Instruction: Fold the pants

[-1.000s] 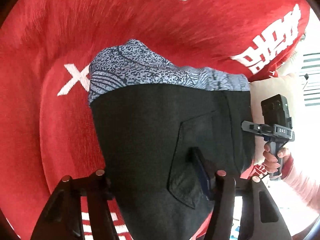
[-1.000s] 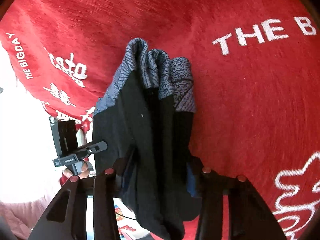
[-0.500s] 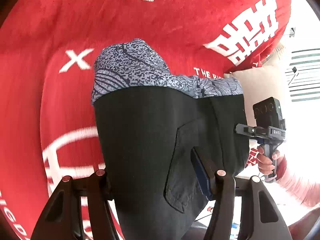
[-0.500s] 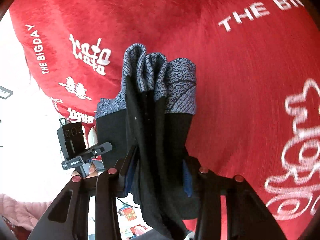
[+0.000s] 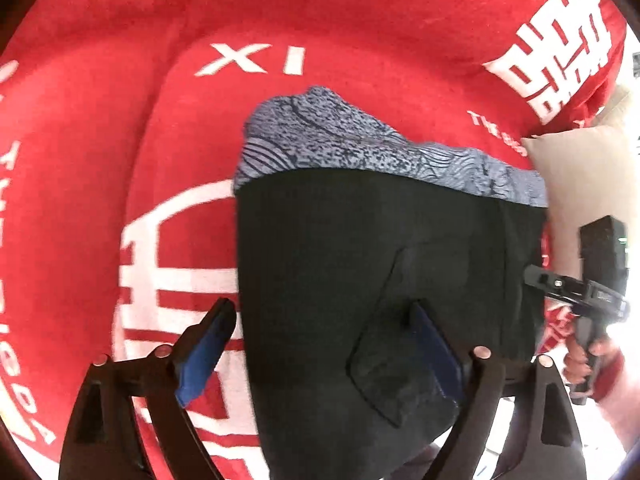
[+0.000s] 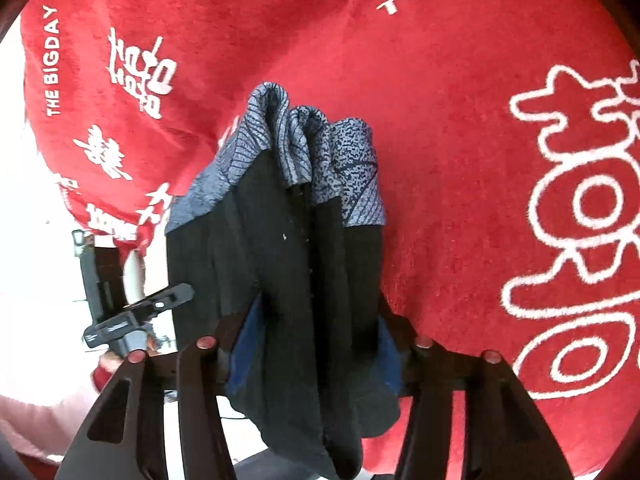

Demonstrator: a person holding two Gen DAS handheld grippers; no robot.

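Note:
The black pants (image 5: 340,248) with a grey-blue patterned band (image 5: 320,136) lie folded on the red blanket (image 5: 360,32). My left gripper (image 5: 320,340) is over their near end with its jaws opening wide. Its left pad (image 5: 208,344) stands clear of the cloth's edge and its right pad (image 5: 436,344) rests on the pocket. In the right wrist view the pants (image 6: 280,260) are bunched in folds. My right gripper (image 6: 316,344) has that bunch between its pads, both touching cloth, while its jaws are opening. The right gripper's body (image 5: 596,292) shows at the pants' right edge.
The red blanket (image 6: 440,120) with white lettering covers the whole surface. A beige pillow (image 5: 588,168) lies at its right end. A hand (image 5: 580,364) in a pink sleeve holds the right gripper. The left gripper's body (image 6: 120,320) shows beyond the blanket's left edge.
My left gripper's jaws have spread wide and its left pad has come off the pants. The right jaws have widened a little. Both hands have shifted across the blanket.

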